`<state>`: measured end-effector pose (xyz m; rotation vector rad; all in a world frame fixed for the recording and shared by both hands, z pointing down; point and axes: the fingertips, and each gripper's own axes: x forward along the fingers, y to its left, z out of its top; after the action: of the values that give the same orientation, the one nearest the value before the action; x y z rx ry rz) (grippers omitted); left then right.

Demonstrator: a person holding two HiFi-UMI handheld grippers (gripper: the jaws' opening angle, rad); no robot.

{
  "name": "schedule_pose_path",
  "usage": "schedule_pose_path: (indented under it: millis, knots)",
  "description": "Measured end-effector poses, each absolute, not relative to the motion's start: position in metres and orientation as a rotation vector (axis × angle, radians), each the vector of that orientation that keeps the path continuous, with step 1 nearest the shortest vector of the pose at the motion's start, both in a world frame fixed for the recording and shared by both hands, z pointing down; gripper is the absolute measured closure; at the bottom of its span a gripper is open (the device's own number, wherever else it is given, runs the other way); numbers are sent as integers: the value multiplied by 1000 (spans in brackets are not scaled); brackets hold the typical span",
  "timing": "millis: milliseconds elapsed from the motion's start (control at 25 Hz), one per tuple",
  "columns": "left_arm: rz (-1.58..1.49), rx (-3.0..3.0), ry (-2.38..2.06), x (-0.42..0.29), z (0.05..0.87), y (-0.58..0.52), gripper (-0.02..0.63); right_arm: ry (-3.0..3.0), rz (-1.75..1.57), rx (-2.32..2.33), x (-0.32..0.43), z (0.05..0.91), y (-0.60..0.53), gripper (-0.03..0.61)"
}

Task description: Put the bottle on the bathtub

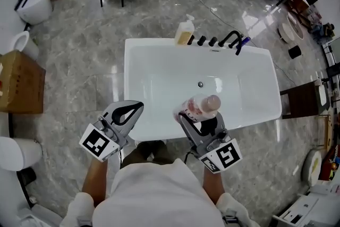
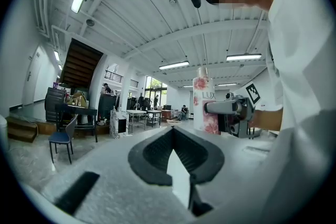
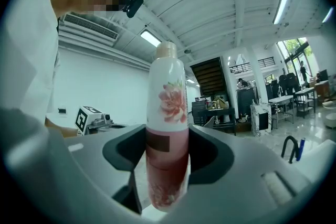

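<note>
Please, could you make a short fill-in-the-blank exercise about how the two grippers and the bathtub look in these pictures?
1. The jaws of the right gripper are shut on a bottle whose lower half is ____.
2. The jaws of the left gripper hold ____.
3. The bathtub is ____ in colour.
4. The faucet on its far rim is ____.

Missing words: pink; nothing; white; black.

Head cam: steeply down over bathtub (image 1: 154, 77). Tool cams: low, tilted up, close; all share bottle (image 3: 167, 113).
</note>
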<state>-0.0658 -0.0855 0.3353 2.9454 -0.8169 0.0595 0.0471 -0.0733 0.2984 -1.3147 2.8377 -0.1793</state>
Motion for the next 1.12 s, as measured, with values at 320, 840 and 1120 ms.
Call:
schedule_pose_path:
  millis: [320, 840, 1120]
  knots:
    - [70, 2894, -891, -49, 356, -135, 612, 2903, -179, -1249, 57, 315, -131, 333]
    - [42, 2803, -985, -37, 419, -222, 612, 2922, -182, -1256, 73, 390, -254, 333]
    - [50, 2716, -1021, -46, 487, -240, 612, 2955, -236, -1270, 60, 472, -320, 334]
